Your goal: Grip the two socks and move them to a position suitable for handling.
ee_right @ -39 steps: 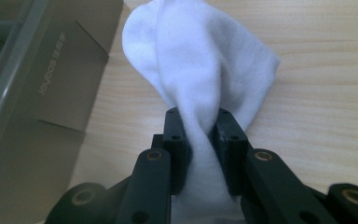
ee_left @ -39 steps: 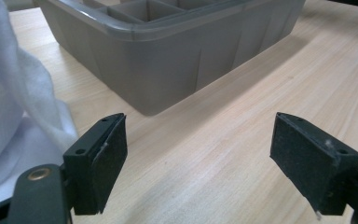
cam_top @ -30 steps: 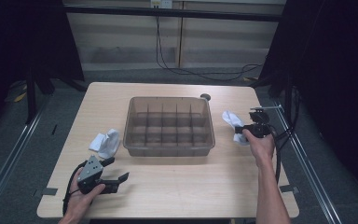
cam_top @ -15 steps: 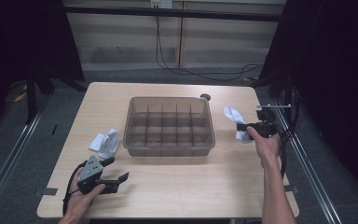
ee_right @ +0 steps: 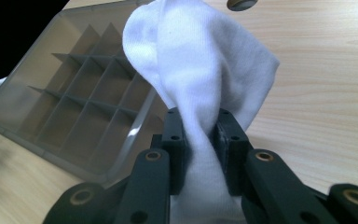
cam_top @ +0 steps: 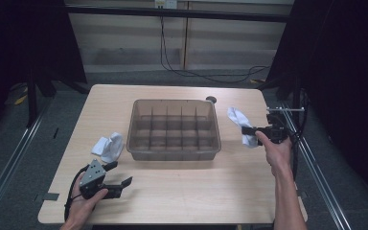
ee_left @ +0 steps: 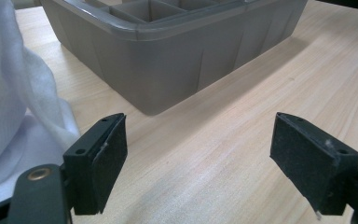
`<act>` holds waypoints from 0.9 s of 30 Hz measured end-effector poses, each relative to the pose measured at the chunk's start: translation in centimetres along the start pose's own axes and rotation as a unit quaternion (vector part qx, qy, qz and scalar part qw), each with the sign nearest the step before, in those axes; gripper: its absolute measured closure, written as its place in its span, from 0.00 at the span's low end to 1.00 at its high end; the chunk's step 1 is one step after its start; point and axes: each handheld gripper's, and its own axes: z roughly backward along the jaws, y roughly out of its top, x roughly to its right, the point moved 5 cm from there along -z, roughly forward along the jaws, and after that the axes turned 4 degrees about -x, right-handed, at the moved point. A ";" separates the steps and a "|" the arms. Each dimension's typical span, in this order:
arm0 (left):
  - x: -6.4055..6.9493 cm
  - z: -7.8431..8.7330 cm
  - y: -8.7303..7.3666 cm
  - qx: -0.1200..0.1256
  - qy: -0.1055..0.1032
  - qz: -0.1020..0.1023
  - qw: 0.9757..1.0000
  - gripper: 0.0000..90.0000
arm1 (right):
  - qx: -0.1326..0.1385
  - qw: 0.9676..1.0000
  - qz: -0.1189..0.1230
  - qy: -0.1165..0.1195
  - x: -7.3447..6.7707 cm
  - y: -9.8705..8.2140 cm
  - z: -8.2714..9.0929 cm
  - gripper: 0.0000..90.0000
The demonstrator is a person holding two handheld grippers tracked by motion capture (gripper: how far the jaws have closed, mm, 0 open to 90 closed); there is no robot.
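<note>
Right gripper (cam_top: 250, 130), clenched on a white sock (cam_top: 239, 125), now stands higher above the worktop's (cam_top: 182, 191) right edge than a second ago, the sock hanging clear just beside the grey divided bin's (cam_top: 172, 152) right wall. Left gripper (cam_top: 120, 175) remains near the front left corner, jaws spread with nothing between them. Second white sock (cam_top: 108, 146) lies unmoved by the bin's left wall.
</note>
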 end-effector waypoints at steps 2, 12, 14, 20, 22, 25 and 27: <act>0.0 0.0 0.0 0.000 -0.001 -0.001 1.000 0.21 | 0.000 1.000 0.002 0.002 -0.2 0.0 0.0 0.85; 0.0 0.1 0.0 0.001 0.000 -0.004 1.000 0.21 | 0.000 1.000 0.022 0.013 -2.3 -0.8 0.7 0.85; 0.0 0.1 0.0 0.003 0.000 -0.001 1.000 0.21 | 0.007 0.999 0.030 0.026 -3.0 -1.0 1.0 0.85; 0.0 0.0 0.0 0.001 0.000 0.001 1.000 0.21 | 0.001 0.998 0.044 0.037 -4.7 -2.2 1.5 0.85; 0.0 0.0 0.0 0.001 0.000 -0.001 1.000 0.21 | -0.001 0.998 0.045 0.039 -5.0 -2.4 1.5 0.85; 0.0 0.0 0.0 0.001 0.002 0.000 1.000 0.21 | -0.001 0.998 0.053 0.047 -6.0 -3.1 1.5 0.85; 0.0 0.0 0.0 0.002 0.002 0.000 1.000 0.21 | -0.003 0.997 0.058 0.052 -6.6 -3.5 1.5 0.85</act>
